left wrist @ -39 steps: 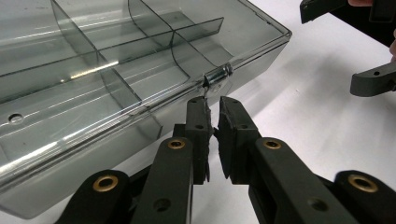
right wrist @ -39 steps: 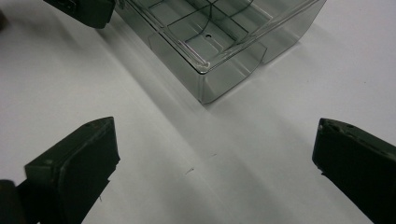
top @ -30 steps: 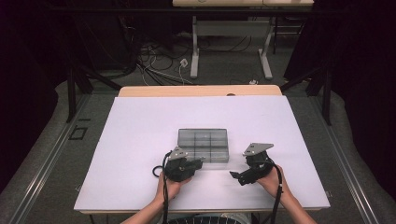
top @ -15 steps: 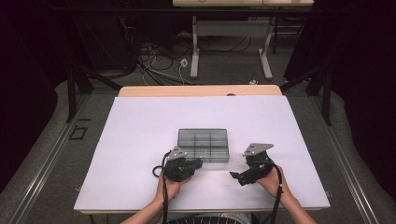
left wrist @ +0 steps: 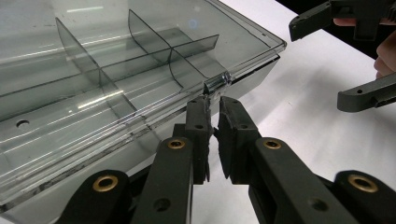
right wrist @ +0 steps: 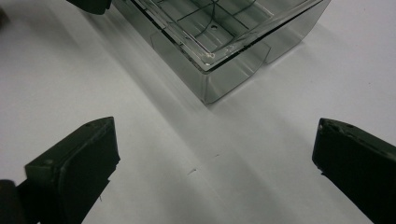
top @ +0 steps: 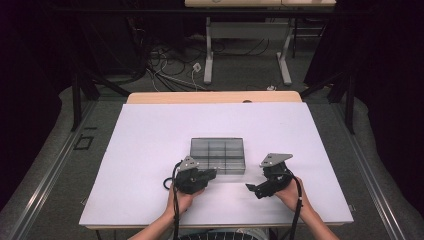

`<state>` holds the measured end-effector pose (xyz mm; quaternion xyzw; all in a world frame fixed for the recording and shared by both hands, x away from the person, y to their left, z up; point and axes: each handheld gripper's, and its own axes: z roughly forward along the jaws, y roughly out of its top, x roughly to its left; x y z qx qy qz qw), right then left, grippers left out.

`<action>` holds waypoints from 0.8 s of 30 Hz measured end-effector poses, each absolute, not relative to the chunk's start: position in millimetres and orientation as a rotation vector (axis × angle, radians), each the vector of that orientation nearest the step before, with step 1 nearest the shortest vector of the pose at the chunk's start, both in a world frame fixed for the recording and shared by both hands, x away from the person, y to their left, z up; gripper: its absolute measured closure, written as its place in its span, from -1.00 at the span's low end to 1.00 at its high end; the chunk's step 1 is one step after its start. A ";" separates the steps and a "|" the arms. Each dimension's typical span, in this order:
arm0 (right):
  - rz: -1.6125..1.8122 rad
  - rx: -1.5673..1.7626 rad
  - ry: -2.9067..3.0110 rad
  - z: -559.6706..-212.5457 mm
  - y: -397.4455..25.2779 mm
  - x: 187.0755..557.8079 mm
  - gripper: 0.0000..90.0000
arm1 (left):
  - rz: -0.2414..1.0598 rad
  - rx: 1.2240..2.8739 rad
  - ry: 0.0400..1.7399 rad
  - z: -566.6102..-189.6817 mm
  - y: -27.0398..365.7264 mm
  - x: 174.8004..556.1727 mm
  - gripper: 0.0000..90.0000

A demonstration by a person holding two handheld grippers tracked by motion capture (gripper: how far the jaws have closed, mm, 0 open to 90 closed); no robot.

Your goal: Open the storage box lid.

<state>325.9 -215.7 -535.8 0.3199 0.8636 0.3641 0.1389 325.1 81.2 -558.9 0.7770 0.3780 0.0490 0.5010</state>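
Little has shifted: the left gripper (left wrist: 213, 109) stays nearly closed at the smoky compartment box's (top: 218, 155) front latch (left wrist: 216, 84), the right gripper (right wrist: 212, 158) waits wide near its right corner, so the lid remains shut

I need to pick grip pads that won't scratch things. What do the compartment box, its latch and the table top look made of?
Compartment box: smoky clear hard plastic, glossy; dividers show through the lid and light streaks reflect off it. Latch: shiny and silvery, possibly metal or clear plastic; hard to tell. The left gripper sits closed at it. Table top: matte white sheet, no glare; material unclear.

Black hand-held gripper (left wrist: 212, 123), brass screws, trailing cable
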 end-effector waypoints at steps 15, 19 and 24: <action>1.137 0.933 2.340 -533.8 -209.7 327.2 -0.24 | 0.123 1.861 0.888 -553.6 83.6 325.4 0.86; 1.110 0.913 2.298 -533.3 -204.1 326.8 0.04 | 0.135 1.857 0.878 -552.3 83.9 325.4 0.86; 1.088 0.897 2.262 -534.1 -196.7 326.0 0.25 | 0.140 1.845 0.874 -549.8 84.7 324.9 0.86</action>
